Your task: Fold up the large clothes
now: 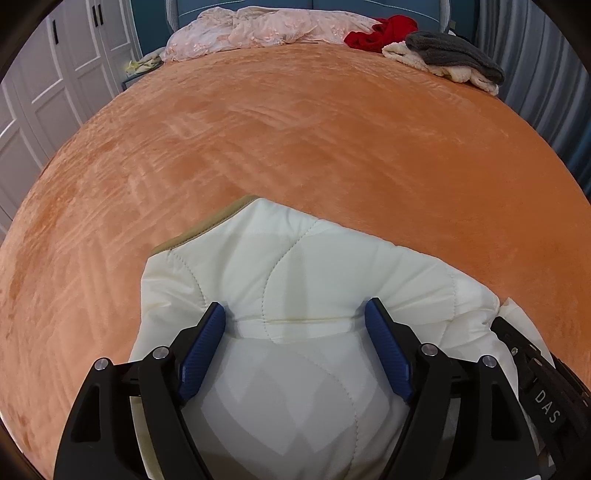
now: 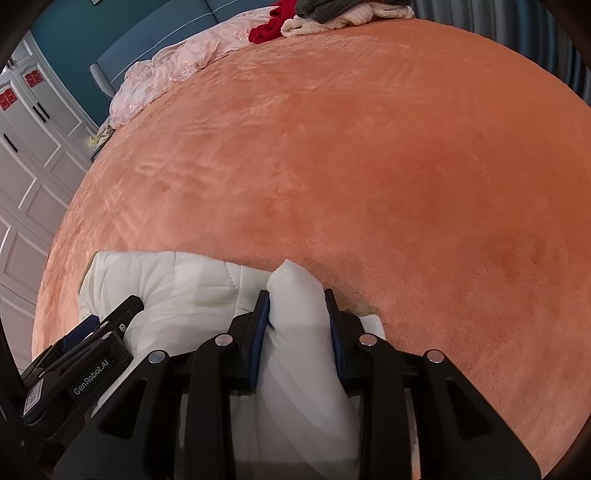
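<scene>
A cream quilted jacket (image 1: 295, 258) with a tan collar lies bunched at the near edge of an orange bed (image 1: 295, 129). My left gripper (image 1: 295, 317) stands wide open over the jacket, its blue pads on either side of a quilted bulge without pinching it. In the right wrist view, my right gripper (image 2: 298, 299) is shut on a thick fold of the same jacket (image 2: 299, 317), which fills the gap between its pads. The left gripper (image 2: 96, 332) shows at the lower left of that view, resting on the jacket (image 2: 166, 280).
At the bed's far end lie a pink lace bedspread (image 1: 258, 29), a red garment (image 1: 384, 31) and a grey and cream fleece pile (image 1: 450, 55). White wardrobe doors (image 1: 55, 74) stand on the left, grey curtains (image 1: 535, 74) on the right.
</scene>
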Demonstrator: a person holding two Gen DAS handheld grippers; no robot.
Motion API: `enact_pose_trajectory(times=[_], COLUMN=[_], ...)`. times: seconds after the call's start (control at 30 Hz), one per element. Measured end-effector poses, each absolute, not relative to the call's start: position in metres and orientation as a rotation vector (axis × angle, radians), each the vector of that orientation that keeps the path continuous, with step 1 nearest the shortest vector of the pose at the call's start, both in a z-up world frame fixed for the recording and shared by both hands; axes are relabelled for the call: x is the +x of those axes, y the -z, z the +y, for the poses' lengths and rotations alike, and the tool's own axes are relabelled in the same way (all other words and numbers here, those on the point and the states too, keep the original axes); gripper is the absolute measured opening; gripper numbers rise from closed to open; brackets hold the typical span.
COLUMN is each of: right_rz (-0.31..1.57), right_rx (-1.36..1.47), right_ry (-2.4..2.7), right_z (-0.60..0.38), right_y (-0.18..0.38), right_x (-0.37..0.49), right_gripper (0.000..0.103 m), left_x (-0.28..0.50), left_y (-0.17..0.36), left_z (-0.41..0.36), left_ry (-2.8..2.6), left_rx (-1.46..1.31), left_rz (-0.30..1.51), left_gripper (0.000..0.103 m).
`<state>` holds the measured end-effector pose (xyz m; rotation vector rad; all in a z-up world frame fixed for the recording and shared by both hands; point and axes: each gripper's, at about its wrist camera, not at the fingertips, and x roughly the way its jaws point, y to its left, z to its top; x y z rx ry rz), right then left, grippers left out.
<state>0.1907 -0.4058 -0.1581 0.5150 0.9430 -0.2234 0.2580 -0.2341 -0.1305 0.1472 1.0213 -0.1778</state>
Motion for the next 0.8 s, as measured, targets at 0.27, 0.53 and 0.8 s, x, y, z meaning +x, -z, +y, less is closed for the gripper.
enact_pose_trajectory(times=[0.27,0.53,0.8], right_rz=[0.932,0.914,0.785], right_rx=[0.508,0.559,0.584], right_ry=[0.235,0.213,0.215], right_z=[-0.403,-0.411,-0.421], right_y=[0.159,0.16,0.088], right_x=[0.191,0.188,0.121], right_gripper=[0.027,0.027,0.031], left_x=[0.257,0.257,0.22], left_y=[0.133,0.13,0.086], left_z=[-0.236,-0.236,-0.207], left_ry=[0.169,0.163,0.215], left_rx=[0.154,0.153,0.079], left_rz=[1.01,1.01,1.029], left_gripper=[0.075,0.076,0.077])
